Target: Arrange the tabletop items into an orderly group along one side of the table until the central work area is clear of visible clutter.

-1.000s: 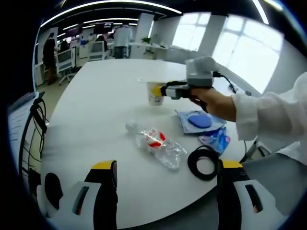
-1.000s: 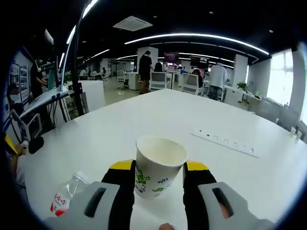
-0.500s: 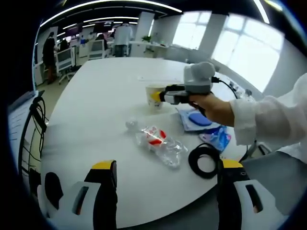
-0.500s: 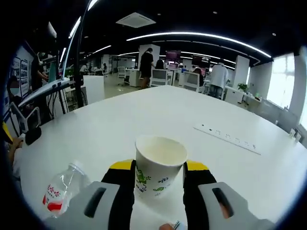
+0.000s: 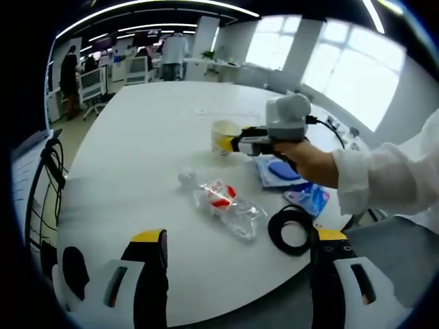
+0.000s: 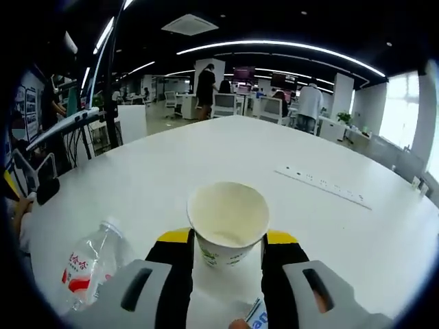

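While your right gripper (image 6: 226, 255) keeps its yellow-tipped jaws clamped on the white paper cup (image 6: 228, 221), that cup now tips its mouth toward the camera, so you see down onto its pale bottom where half a second ago you saw mostly its printed side. In the left gripper view the cup (image 5: 223, 136) sits low over the white table (image 5: 151, 144), held out by the right gripper (image 5: 236, 143) from your hand (image 5: 312, 161), and it stands a touch lower and nearer the blue-and-white pouch (image 5: 282, 171) than before. Just below it lies the crushed clear water bottle (image 5: 223, 205) with its red label, on its side; in the right gripper view the bottle (image 6: 86, 264) lies left of the jaws. Right of the bottle rest a small blue packet (image 5: 310, 199) and a black ring of tape (image 5: 293, 232), near the table edge. Your left gripper (image 5: 236, 271) hangs back with its jaws spread wide, holding nothing. A white power strip (image 6: 322, 186) lies farther out on the table.
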A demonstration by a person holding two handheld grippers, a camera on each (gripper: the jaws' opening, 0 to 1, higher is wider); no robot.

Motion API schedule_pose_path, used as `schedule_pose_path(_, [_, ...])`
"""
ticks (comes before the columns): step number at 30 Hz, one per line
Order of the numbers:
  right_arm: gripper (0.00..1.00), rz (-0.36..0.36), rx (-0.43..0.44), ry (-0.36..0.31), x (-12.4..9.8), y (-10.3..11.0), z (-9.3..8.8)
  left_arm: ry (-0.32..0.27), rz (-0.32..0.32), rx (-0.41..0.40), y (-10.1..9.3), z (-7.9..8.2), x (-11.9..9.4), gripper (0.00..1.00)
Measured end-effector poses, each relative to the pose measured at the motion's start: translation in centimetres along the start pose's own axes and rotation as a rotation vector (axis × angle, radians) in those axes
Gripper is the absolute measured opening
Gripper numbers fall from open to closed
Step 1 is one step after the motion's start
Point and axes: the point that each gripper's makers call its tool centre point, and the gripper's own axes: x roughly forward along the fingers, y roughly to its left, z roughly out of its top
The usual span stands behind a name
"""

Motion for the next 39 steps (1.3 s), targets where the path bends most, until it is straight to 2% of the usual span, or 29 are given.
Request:
schedule_pose_path(5, [0.36, 0.002, 0.011, 0.015, 0.1, -0.1, 0.0, 0.000, 0.000, -0.001, 0.0, -0.1, 0.0, 0.83])
schedule_pose_path(9, [0.36, 0.012, 0.000, 0.057, -0.1, 0.0, -0.4, 0.004, -0.004, -0.003, -0.1, -0.2, 0.0, 0.83])
schedule_pose_path(11, [0.36, 0.037, 0.036, 0.060, -0.2, 0.5, -0.4, 0.005, -0.005, -0.004, -0.1, -0.2, 0.0, 0.83])
schedule_pose_path(16, [0.50, 0.066, 0.059, 0.097, -0.5, 1.3, -1.2, 0.005, -0.007, -0.009, -0.1, -0.2, 0.0, 0.83])
schedule_pose_path(22, [0.59, 0.084, 0.110, 0.119, -1.3, 1.1, -1.4, -0.007, -0.014, -0.026, -0.3, 0.0, 0.0, 0.86])
schedule_pose_path(31, [0.61, 0.089, 0.106, 0.128, -2.8, 0.8, -1.3, -0.018, -0.016, -0.039, -0.3, 0.2, 0.0, 0.87])
schedule_pose_path(39, [0.61, 0.088, 0.096, 0.149, -3.6, 1.2, -1.9, -0.028, -0.025, -0.038, -0.6, 0.4, 0.0, 0.87])
